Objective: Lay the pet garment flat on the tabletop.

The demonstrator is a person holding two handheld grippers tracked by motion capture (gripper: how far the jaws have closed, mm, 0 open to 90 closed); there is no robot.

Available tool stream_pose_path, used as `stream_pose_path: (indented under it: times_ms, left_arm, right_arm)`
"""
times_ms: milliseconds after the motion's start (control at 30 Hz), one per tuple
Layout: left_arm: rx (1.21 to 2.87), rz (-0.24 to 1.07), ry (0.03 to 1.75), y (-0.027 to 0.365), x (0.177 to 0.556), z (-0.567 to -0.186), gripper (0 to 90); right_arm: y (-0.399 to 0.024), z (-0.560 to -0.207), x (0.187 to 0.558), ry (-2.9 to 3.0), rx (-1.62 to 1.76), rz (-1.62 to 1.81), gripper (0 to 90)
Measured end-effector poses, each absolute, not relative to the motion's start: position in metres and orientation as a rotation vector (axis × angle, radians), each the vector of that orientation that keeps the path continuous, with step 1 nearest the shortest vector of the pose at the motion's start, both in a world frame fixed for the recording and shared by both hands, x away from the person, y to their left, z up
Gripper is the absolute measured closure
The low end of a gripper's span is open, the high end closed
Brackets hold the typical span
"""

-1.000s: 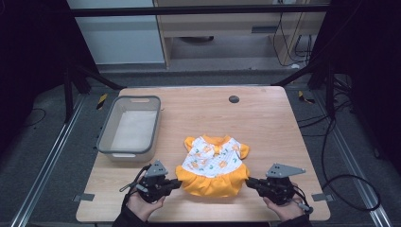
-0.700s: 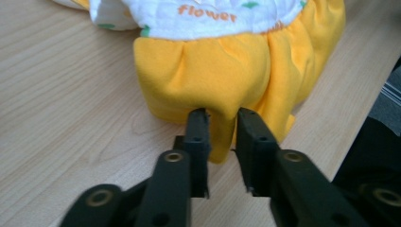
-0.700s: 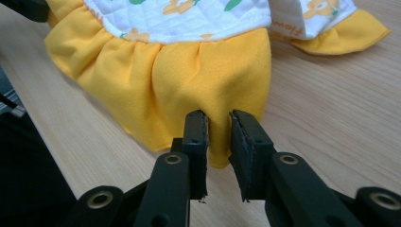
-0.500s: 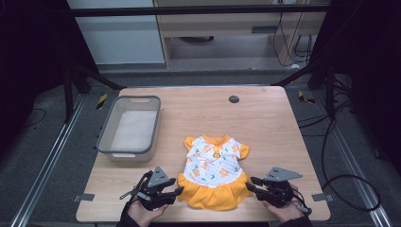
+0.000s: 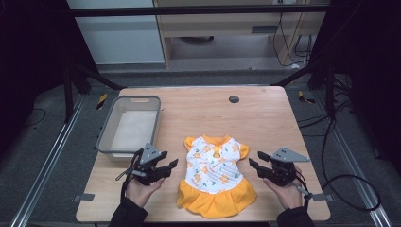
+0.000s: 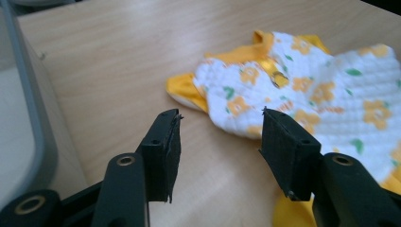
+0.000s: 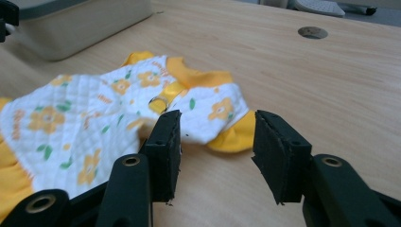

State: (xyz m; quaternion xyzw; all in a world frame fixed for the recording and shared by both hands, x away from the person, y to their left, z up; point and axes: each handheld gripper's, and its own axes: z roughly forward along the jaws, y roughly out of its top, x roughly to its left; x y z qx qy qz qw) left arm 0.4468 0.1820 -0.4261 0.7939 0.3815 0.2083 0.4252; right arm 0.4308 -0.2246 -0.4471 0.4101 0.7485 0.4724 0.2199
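1. My left tool point(image 5: 169, 165) and right tool point(image 5: 254, 161) gape wide, holding nothing.
2. The small white quilted dress with orange flowers and yellow skirt point(image 5: 213, 175) lies flat between them, hem near the wooden surface's point(image 5: 265, 123) front edge.
3. Bare wood lies beyond it.

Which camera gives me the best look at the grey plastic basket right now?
The high view: the grey plastic basket shows whole, rim and inside. The left gripper view catches only its rim and wall at the edge; the right gripper view only a corner.
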Motion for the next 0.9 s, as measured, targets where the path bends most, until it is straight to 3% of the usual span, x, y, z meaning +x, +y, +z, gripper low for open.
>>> stream_pose_path:
  times_ms: [400, 600, 900]
  left_arm:
    - [2.023, 0.620, 1.028, 0.155, 0.520, -0.441, 54.6]
    - [2.029, 0.576, 1.111, 0.146, 0.548, -0.467, 57.0]
    - [2.099, 0.510, 1.161, 0.138, 0.560, -0.492, 61.0]
  right_arm:
    - [-0.212, -0.457, 0.494, 2.059, 1.217, 1.221, 52.0]
    - [-0.208, -0.479, 0.516, 2.091, 1.279, 1.147, 53.7]
    - [-0.202, -0.496, 0.524, 2.161, 1.295, 1.061, 56.9]
